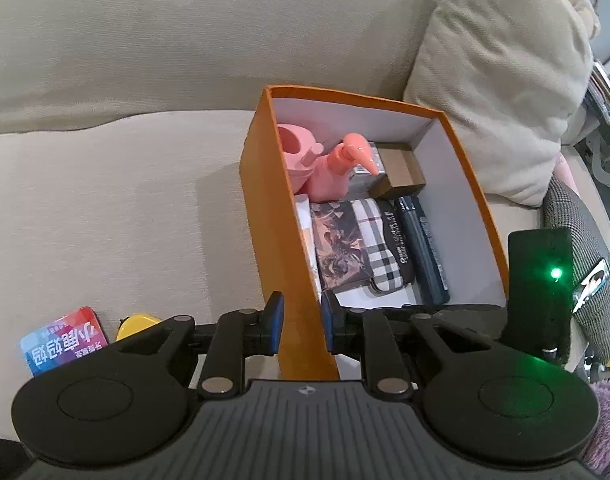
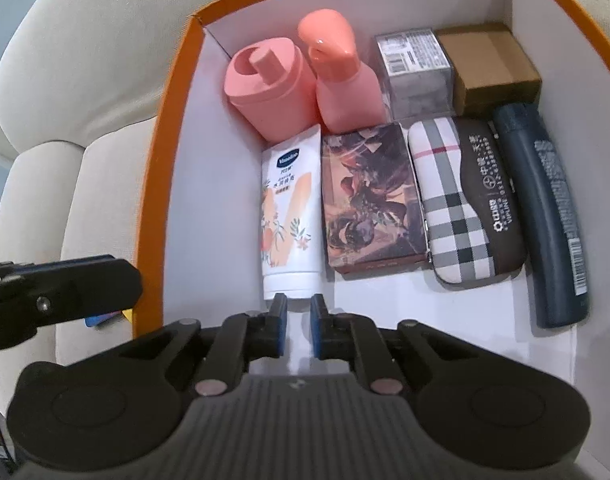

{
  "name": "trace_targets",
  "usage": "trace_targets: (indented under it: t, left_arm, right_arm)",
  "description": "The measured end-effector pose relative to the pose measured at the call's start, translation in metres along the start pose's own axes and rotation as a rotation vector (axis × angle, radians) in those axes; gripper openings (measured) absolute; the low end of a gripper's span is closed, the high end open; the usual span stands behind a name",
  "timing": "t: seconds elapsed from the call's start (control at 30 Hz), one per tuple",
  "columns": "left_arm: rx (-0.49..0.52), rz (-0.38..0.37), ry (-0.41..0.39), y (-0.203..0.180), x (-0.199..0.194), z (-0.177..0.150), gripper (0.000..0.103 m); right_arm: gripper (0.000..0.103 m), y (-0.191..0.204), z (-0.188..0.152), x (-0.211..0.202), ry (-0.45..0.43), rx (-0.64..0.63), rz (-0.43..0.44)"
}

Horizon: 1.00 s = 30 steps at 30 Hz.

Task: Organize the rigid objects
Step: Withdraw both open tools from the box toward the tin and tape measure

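Note:
An orange box (image 1: 265, 216) with a white inside stands on a beige sofa. My left gripper (image 1: 302, 322) is shut on its near left wall. The box (image 2: 151, 184) holds a pink cup (image 2: 265, 88), a pink pump bottle (image 2: 345, 80), a white tube (image 2: 291, 208), a picture box (image 2: 371, 196), a plaid case (image 2: 451, 200), a brown case (image 2: 491, 196), a dark blue bottle (image 2: 545, 208), a clear box (image 2: 417, 72) and a cardboard box (image 2: 493, 68). My right gripper (image 2: 299, 330) hovers just behind the tube's bottom end, jaws slightly apart, holding nothing.
A red and blue card (image 1: 63, 340) and a yellow object (image 1: 137, 326) lie on the sofa seat left of the box. A beige cushion (image 1: 501, 92) leans behind the box on the right. The left gripper's arm (image 2: 57, 292) shows in the right wrist view.

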<state>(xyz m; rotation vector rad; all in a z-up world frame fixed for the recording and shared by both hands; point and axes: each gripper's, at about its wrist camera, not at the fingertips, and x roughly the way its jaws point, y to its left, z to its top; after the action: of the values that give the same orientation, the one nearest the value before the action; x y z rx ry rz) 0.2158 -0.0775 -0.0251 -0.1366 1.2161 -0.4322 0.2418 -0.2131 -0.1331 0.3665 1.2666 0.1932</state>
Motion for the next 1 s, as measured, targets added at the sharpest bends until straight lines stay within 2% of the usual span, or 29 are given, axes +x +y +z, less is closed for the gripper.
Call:
trace_targets:
  t: [0.13, 0.27, 0.4, 0.5, 0.6, 0.63, 0.67, 0.77, 0.87, 1.0]
  left_arm:
    - [0.023, -0.02, -0.019, -0.003, -0.011, -0.006, 0.022]
    - [0.05, 0.008, -0.057, -0.003, -0.028, -0.012, 0.022]
    - [0.066, 0.02, -0.12, 0.003, -0.052, -0.023, 0.022]
    - [0.071, 0.039, -0.165, 0.012, -0.07, -0.036, 0.022]
    - [0.071, 0.063, -0.199, 0.025, -0.085, -0.049, 0.022]
    - [0.068, 0.07, -0.208, 0.03, -0.089, -0.054, 0.025]
    - [0.064, 0.079, -0.216, 0.035, -0.093, -0.059, 0.028]
    - [0.042, 0.121, -0.235, 0.057, -0.103, -0.074, 0.034]
    - [0.017, 0.207, -0.235, 0.081, -0.106, -0.09, 0.037]
    - [-0.017, 0.279, -0.224, 0.11, -0.105, -0.107, 0.037]
  right_arm:
    - [0.017, 0.005, -0.006, -0.02, -0.03, -0.017, -0.014]
    - [0.018, 0.022, -0.012, -0.048, -0.11, -0.047, -0.052]
    - [0.038, 0.037, -0.026, -0.083, -0.22, -0.098, -0.075]
    - [0.043, 0.049, -0.035, -0.104, -0.293, -0.138, -0.088]
    - [0.054, 0.062, -0.044, -0.122, -0.347, -0.158, -0.077]
    - [0.063, 0.067, -0.047, -0.125, -0.365, -0.159, -0.072]
    - [0.065, 0.071, -0.05, -0.129, -0.379, -0.162, -0.066]
    - [0.065, 0.09, -0.061, -0.135, -0.417, -0.17, -0.041]
    - [0.065, 0.113, -0.072, -0.132, -0.437, -0.189, -0.036]
    - [0.065, 0.144, -0.086, -0.111, -0.405, -0.258, -0.012]
